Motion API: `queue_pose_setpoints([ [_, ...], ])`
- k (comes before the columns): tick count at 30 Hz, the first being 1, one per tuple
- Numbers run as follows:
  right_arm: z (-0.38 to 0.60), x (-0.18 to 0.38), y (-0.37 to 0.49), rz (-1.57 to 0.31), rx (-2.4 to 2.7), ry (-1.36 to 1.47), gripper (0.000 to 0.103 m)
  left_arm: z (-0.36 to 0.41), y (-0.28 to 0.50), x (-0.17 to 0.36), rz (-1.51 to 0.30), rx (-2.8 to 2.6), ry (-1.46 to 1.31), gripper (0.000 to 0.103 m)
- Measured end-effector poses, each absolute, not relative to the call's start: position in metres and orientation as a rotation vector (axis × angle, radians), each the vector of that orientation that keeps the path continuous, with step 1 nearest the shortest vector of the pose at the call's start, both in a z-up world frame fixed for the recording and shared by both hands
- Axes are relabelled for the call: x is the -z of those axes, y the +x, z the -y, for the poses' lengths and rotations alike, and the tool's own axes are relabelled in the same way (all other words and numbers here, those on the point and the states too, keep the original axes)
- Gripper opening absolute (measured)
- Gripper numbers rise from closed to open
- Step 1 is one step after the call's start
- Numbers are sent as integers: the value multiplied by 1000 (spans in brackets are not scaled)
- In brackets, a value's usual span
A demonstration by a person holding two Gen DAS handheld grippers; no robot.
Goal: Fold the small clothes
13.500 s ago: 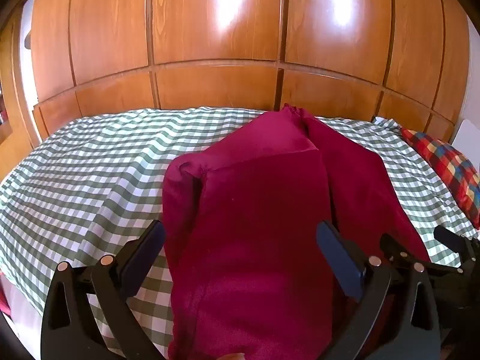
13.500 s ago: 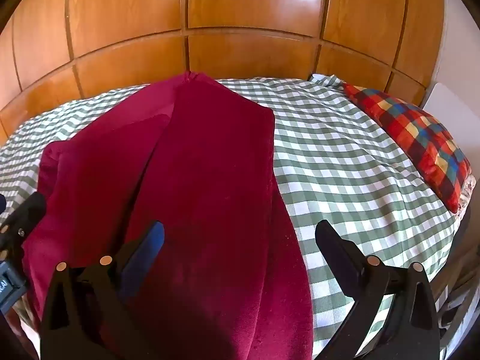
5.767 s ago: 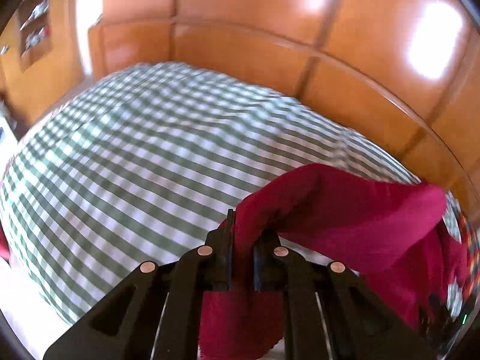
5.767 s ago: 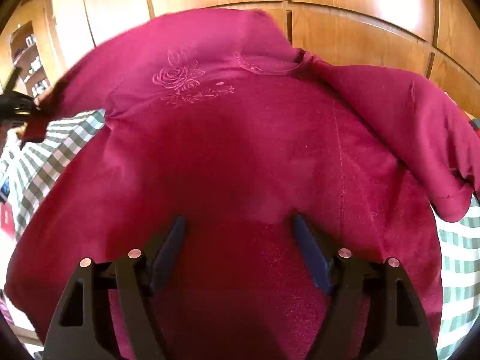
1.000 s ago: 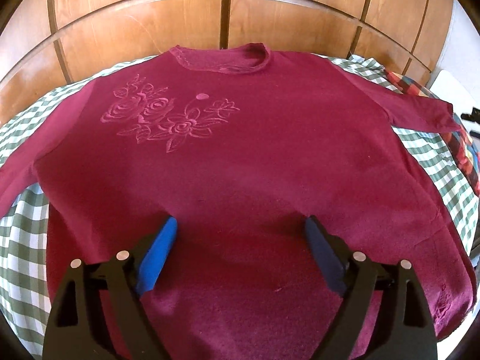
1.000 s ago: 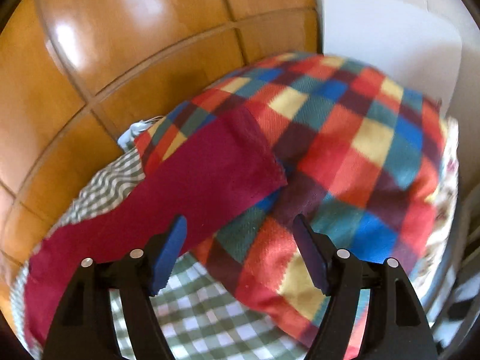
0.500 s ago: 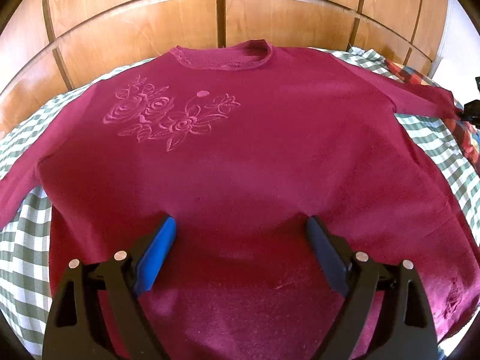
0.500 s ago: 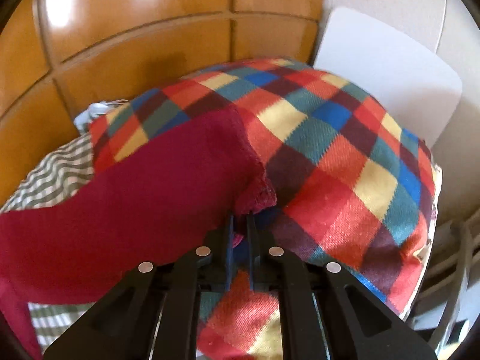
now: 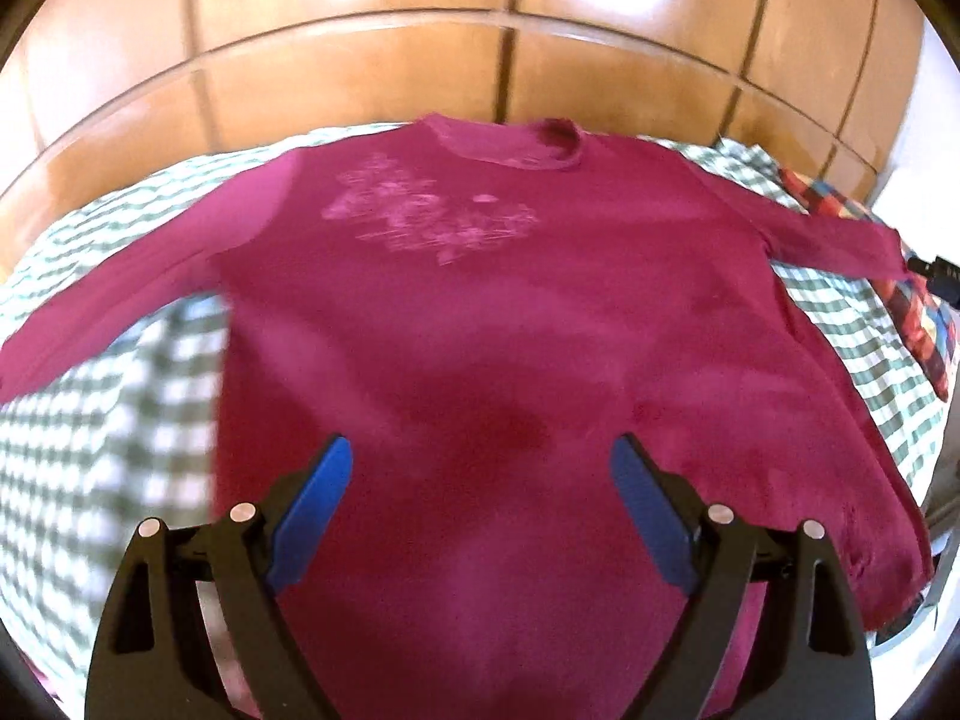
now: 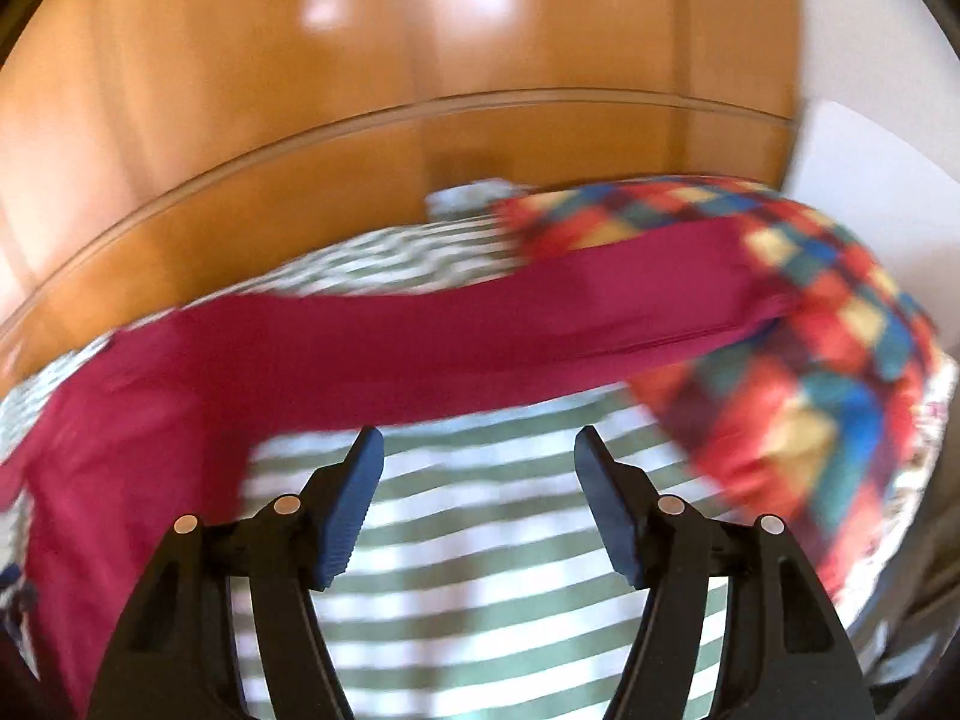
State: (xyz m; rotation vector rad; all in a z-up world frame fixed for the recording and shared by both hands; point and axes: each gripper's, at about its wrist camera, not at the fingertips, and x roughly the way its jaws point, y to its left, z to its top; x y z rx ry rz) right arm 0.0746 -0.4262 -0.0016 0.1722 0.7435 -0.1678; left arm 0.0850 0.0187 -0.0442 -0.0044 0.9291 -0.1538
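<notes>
A maroon long-sleeved sweater (image 9: 492, 324) with a rose pattern lies spread flat, front up, on the green-checked bed (image 9: 108, 420). Its collar points to the headboard. My left gripper (image 9: 480, 504) is open and empty above the sweater's lower middle. The right sleeve (image 10: 456, 342) stretches out onto a multicoloured plaid pillow (image 10: 828, 372). My right gripper (image 10: 474, 498) is open and empty over the bare sheet, just short of that sleeve. A tip of the right gripper shows at the sleeve cuff in the left wrist view (image 9: 933, 273).
A wooden panelled headboard (image 9: 480, 60) runs along the far side of the bed. The plaid pillow (image 9: 918, 324) lies at the right edge. A white panel (image 10: 870, 192) stands behind the pillow. Both views are motion-blurred.
My right gripper was shut on the sleeve cuff half a second ago; it has opened, let go and pulled back. The sleeve now lies stretched out. The left gripper rose slightly.
</notes>
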Motion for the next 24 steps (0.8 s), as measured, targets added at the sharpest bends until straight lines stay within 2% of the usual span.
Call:
queue_pose_setpoints([
  [9,280,39,67,-800,-114,41,65,-66,30,50,-967,94,-100,86],
  [15,262,68,65,-867,-87,33,65,-63,9,64,-968,117,-96,75],
  [17,269,75,67,-880,-67,48,65,-60,7,69,-971,111,-83,64],
  [19,274,83,65,-887,-60,83,69,-60,6,72,-966,101,-77,55],
  [21,282,88,61,-884,-61,116,69,-61,5,73,-960,95,-61,38],
  [22,286,91,57,-869,-63,114,69,-61,6,73,-960,94,-55,23],
  [23,288,95,52,-854,-64,106,69,-65,5,73,-959,93,-48,16],
  [24,290,96,48,-844,-67,105,70,-69,5,72,-962,103,-56,13],
])
